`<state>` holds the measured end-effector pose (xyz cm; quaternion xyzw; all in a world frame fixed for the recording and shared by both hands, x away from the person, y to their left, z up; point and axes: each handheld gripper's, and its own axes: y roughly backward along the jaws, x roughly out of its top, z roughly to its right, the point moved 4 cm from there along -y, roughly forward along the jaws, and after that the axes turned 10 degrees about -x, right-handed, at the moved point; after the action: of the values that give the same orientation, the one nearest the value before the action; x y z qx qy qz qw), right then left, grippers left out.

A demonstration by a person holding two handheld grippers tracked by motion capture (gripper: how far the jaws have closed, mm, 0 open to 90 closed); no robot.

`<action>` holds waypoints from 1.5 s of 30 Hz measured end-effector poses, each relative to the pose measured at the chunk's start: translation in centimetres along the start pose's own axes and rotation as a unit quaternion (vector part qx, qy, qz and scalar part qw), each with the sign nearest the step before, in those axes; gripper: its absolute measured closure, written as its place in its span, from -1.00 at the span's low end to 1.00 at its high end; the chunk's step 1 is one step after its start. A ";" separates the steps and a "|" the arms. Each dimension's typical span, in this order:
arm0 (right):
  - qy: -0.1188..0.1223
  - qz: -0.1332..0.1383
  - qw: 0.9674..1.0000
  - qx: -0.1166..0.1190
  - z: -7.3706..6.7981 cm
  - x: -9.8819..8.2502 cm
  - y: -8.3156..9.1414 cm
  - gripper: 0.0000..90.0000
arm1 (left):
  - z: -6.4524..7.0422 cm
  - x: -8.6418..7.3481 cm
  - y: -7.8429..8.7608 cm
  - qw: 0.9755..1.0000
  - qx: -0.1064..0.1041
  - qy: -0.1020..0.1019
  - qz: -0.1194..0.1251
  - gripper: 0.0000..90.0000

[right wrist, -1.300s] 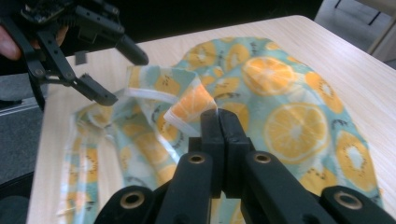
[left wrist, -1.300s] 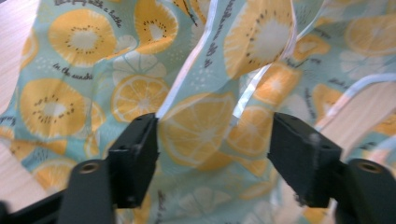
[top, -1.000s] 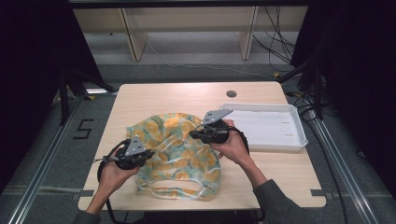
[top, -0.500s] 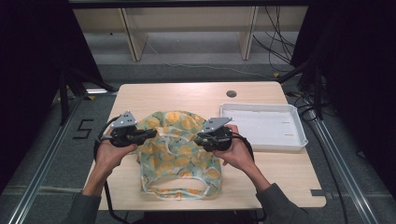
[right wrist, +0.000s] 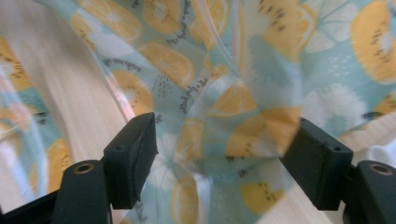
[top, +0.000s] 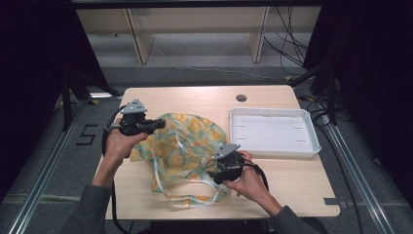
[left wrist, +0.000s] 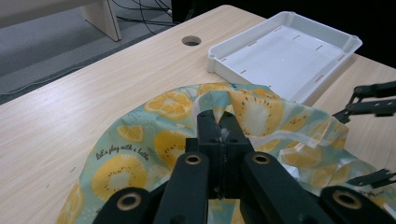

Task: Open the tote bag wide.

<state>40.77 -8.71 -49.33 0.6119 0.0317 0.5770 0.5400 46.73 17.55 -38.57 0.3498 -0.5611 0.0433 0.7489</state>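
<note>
Pale counter (top: 292,185) carries a citrus-print cloth (top: 187,146), pinched at its far-left edge by the left gripper (top: 157,124), while the right gripper (top: 214,170), jaws just opening and gripping nothing, straddles its near-right fold

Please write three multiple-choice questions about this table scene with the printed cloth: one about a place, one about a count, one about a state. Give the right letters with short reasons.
1. Where is the white tray relative to the fruit-print cloth in the high view?
A. To its right
B. To its left
C. Under it

2. How many round holes does the wooden table show?
A. One
B. Two
C. Three

3. How do the jaws of the left gripper stand?
A. Wide apart, holding nothing
B. Closed on a fold of the cloth
C. Closed on the tray rim

Answers:
1. A: the tray lies at the table's right side, beside the cloth.
2. A: a single hole sits near the far edge.
3. B: the left gripper view shows the jaws pressed together with cloth pinched between.
</note>
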 end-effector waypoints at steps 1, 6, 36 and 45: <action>-0.012 -0.005 1.000 0.003 -0.3 0.0 -0.3 -0.22 | 0.0 0.0 0.0 1.000 -0.001 -0.002 0.000 0.99; 0.011 0.016 1.000 0.010 0.0 0.8 -1.2 0.83 | -0.4 -0.3 0.4 1.000 0.003 0.003 0.000 0.99; -0.029 0.103 0.994 0.025 8.2 10.8 0.1 1.00 | 3.9 -6.3 5.3 0.995 0.073 -0.042 -0.053 -0.23; -0.040 0.100 0.994 0.024 8.8 10.7 -0.1 1.00 | 7.9 -7.5 1.1 0.984 0.119 -0.112 -0.073 -0.10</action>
<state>50.90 -7.11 -40.05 0.6471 -0.0377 0.6025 0.4655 37.07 16.34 -43.57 0.4791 -0.6053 0.0160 0.6355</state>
